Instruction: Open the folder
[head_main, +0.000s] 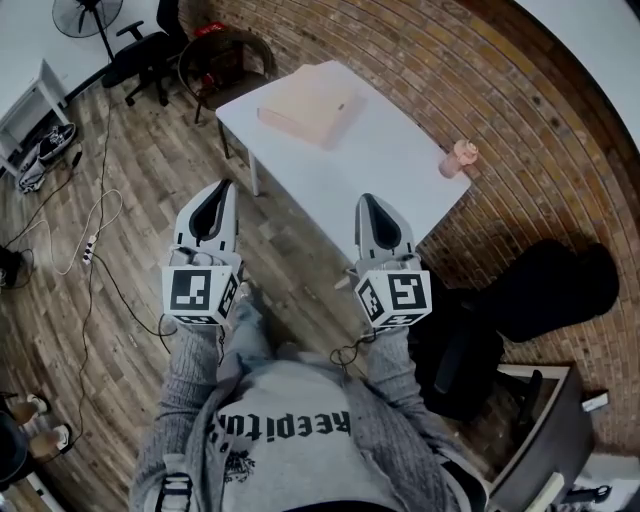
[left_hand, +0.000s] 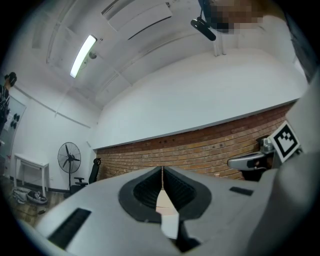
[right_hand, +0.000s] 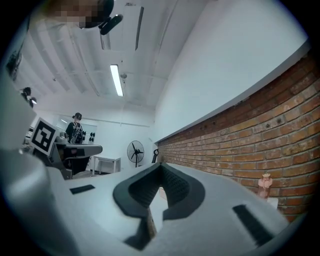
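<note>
The pale peach flat folder (head_main: 308, 103) lies closed at the far end of the white rectangular desk (head_main: 390, 165), close to its left edge. A small pink bottle (head_main: 458, 158) stands at the right corner. Bare desk lies between them. The left gripper (head_main: 220, 190) and right gripper (head_main: 366, 200) are both clenched on nothing, over the wooden plank floor (head_main: 130, 180), short of the desk's near edge. Their cubes carry black-and-white square markers. The sweatshirt print cannot be read whole.
</note>
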